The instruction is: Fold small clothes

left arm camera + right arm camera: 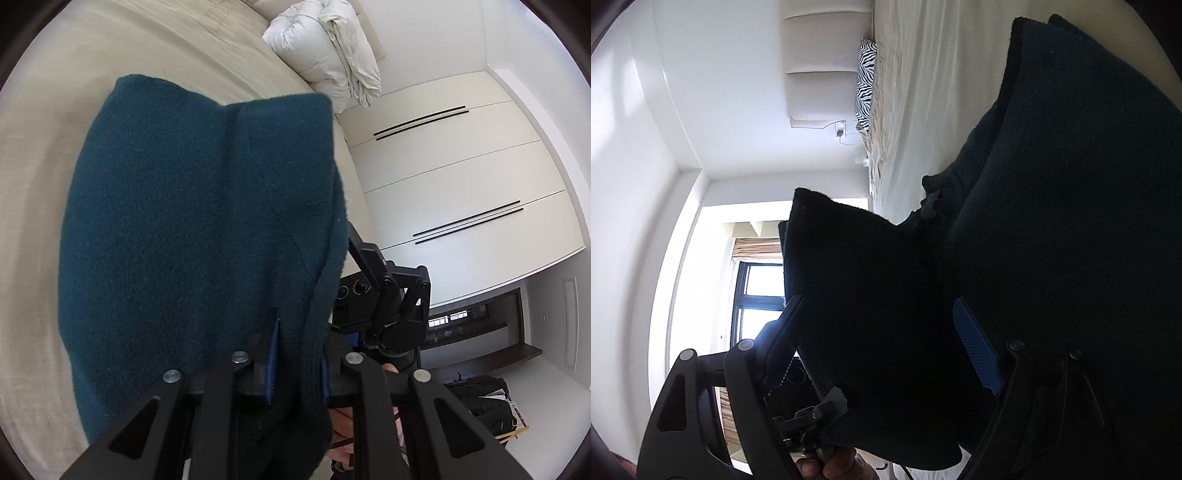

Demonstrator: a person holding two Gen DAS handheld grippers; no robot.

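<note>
A dark teal knitted garment hangs in the air over the bed, held up folded. My left gripper is shut on its edge, with the blue pads pinching a thick fold of knit. In the right wrist view the same garment looks nearly black and fills the right side. My right gripper stands wide, with one blue pad showing and cloth lying between the fingers. The right gripper also shows in the left wrist view, right beside the garment's edge.
A beige bed sheet lies behind the garment. A bunched white duvet sits at the bed's far end. White wardrobe doors stand to the right. A zebra-print pillow lies by the headboard, and a window is beyond.
</note>
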